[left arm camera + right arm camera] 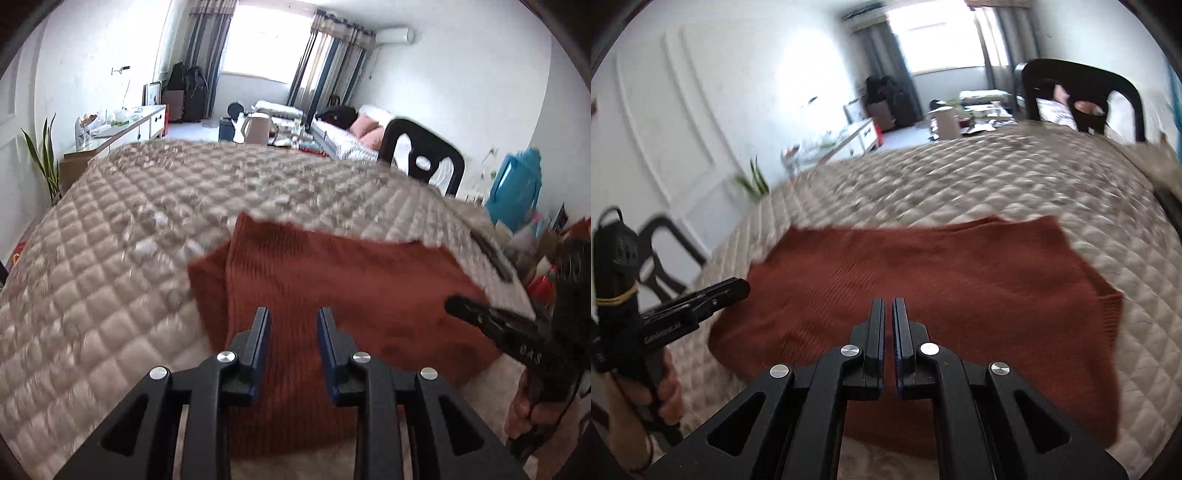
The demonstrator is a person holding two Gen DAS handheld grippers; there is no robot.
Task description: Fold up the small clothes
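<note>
A rust-red knitted garment [351,288] [942,273] lies flat on the quilted beige bed cover [129,221] [960,184], with one layer folded over along its left side in the left wrist view. My left gripper [293,312] hovers over the garment's near edge, open, nothing between its blue pads. It also shows from the side in the right wrist view, where the left gripper [738,286] sits by the garment's left corner, held by a hand. My right gripper [888,302] is over the near middle of the garment, jaws almost together and empty. The right gripper [458,304] reaches in from the right.
A black chair [421,155] [1082,88] stands at the bed's far right corner. Another dark chair [665,258] is by the bed's left side. A plant [44,158], a white cabinet [129,125] and a blue object [517,184] line the room.
</note>
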